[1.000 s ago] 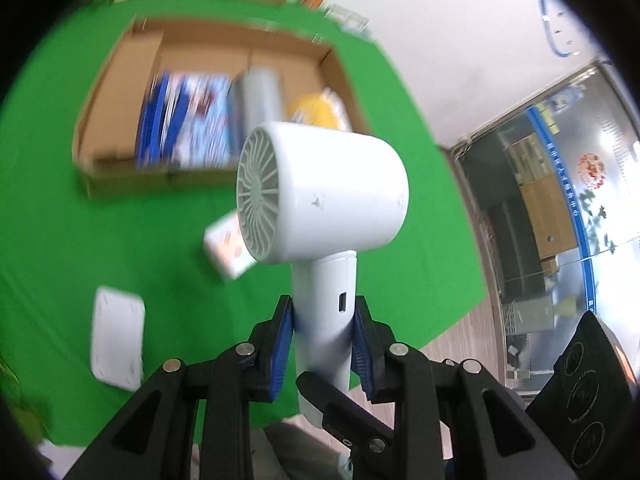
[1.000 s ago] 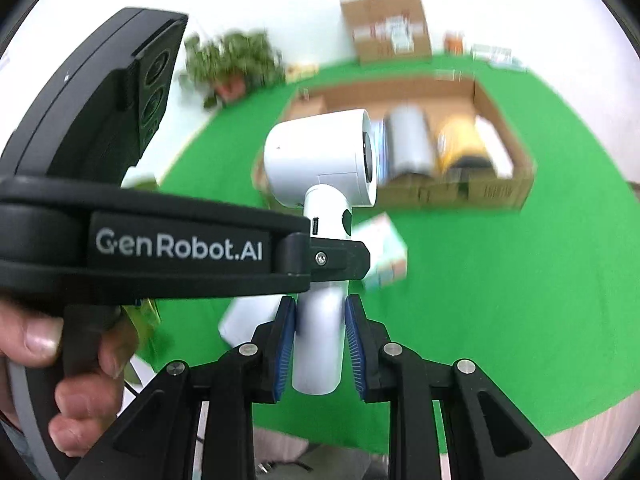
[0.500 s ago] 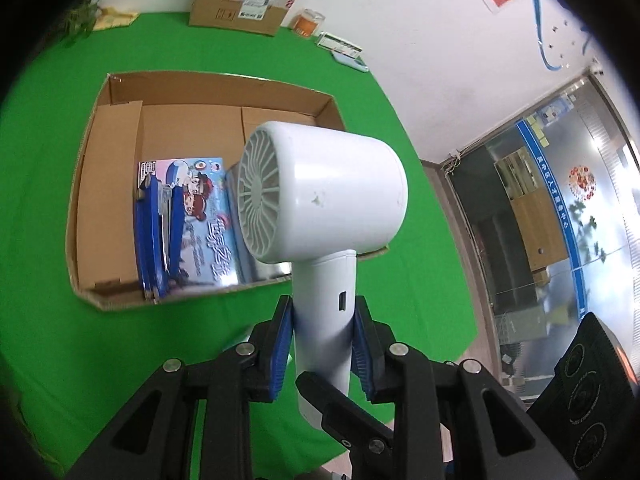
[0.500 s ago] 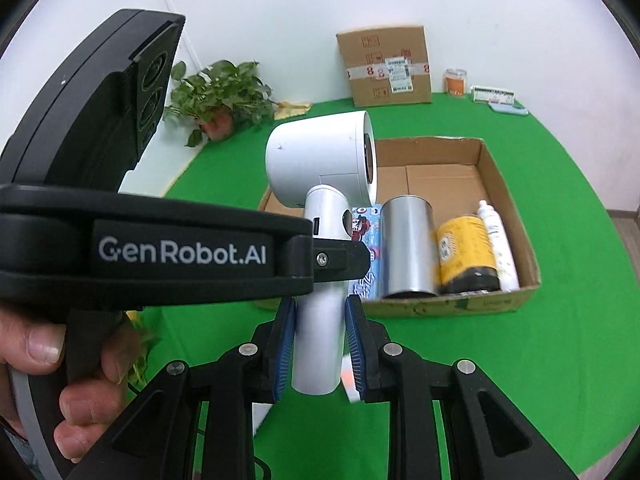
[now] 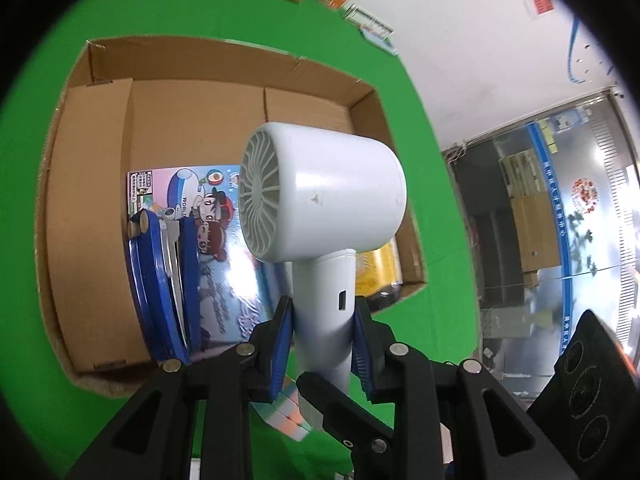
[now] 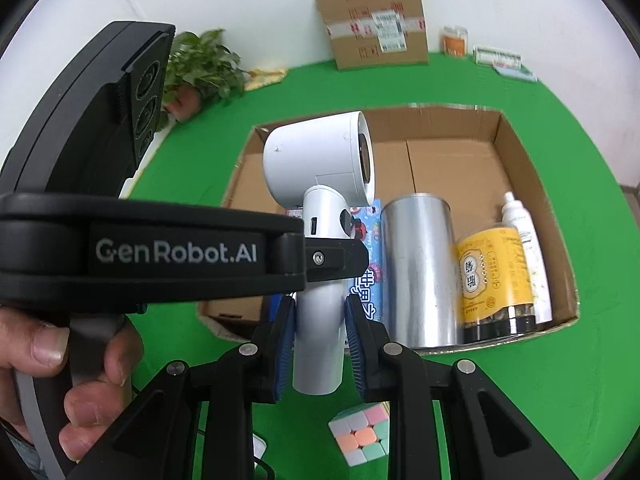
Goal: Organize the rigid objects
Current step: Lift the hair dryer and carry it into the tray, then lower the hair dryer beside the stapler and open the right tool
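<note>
At the centre of both wrist views stands a white hair dryer (image 5: 324, 200), handle upright, its long axis running from the lower frame toward the middle. Its barrel lies crosswise: in the left view the grilled intake faces left, in the right view the nozzle faces right. Both grippers hold it by the handle: the left gripper (image 5: 323, 336) clamps its blue pads on either side, and the right gripper (image 6: 319, 338) is closed on the lower handle. Behind the dryer sits an open cardboard box (image 6: 532, 184) on green cloth (image 6: 580, 400), holding a silver can (image 6: 420, 268), a yellow jar (image 6: 494, 276), a white bottle (image 6: 524, 236) and a picture book (image 5: 192, 200). Low in the right view, a pastel puzzle cube (image 6: 360, 434) lies on the cloth.
</note>
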`<state>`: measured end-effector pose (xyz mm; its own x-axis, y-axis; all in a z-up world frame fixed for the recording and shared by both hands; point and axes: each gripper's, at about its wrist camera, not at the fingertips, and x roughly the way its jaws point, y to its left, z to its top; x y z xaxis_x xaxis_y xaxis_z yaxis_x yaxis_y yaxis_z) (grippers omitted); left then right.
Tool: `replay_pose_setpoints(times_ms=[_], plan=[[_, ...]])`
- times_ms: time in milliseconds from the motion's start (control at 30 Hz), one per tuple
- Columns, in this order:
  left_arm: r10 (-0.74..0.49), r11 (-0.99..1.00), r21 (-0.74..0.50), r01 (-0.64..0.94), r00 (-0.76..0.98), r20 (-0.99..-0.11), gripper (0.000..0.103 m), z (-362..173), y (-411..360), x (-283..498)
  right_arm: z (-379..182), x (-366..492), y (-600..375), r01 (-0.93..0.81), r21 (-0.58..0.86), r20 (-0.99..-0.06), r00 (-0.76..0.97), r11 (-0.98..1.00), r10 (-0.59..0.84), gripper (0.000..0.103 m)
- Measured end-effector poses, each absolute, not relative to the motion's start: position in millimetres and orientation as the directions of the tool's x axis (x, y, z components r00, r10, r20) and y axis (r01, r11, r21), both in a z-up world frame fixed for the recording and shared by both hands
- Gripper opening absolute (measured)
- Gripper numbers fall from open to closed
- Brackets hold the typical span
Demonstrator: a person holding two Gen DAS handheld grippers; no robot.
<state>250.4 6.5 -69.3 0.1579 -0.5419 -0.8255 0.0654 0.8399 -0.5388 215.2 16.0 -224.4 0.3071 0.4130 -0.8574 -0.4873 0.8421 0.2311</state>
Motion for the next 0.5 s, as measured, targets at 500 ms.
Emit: replay_pose_setpoints(times_ms=[500], plan=[[-0.510, 0.855, -0.512, -0.090, 0.037, -0.859, 0.028, -146, 20, 294, -313, 290, 50, -0.474, 0.286, -0.913, 0.128, 0.832, 0.387, 0.024]])
